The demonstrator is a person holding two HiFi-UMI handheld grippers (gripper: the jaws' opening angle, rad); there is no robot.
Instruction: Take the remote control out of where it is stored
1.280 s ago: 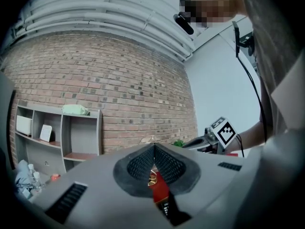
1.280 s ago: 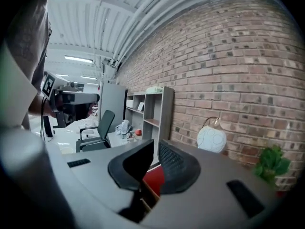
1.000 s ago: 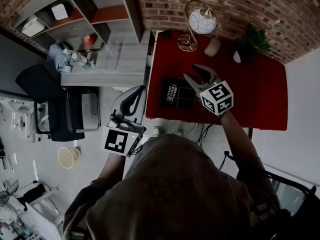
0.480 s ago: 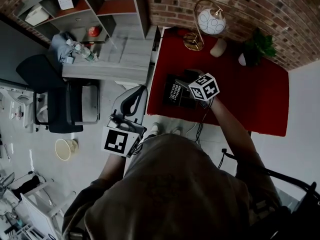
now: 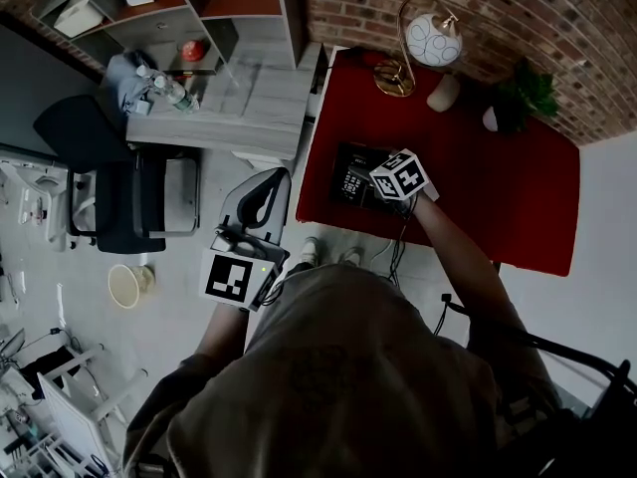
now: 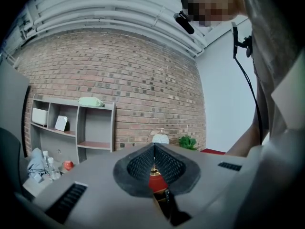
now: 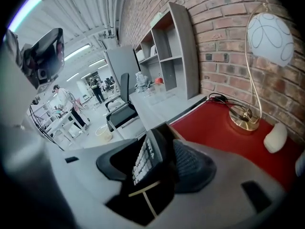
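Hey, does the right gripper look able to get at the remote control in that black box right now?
Probably yes. The right gripper is down at the black box, the remote control stands between its open jaws, and nothing blocks the way.

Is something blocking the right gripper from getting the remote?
Nothing visible is. The black remote control with pale keys already stands between the open jaws of the right hand-held gripper, inside the dark storage box.
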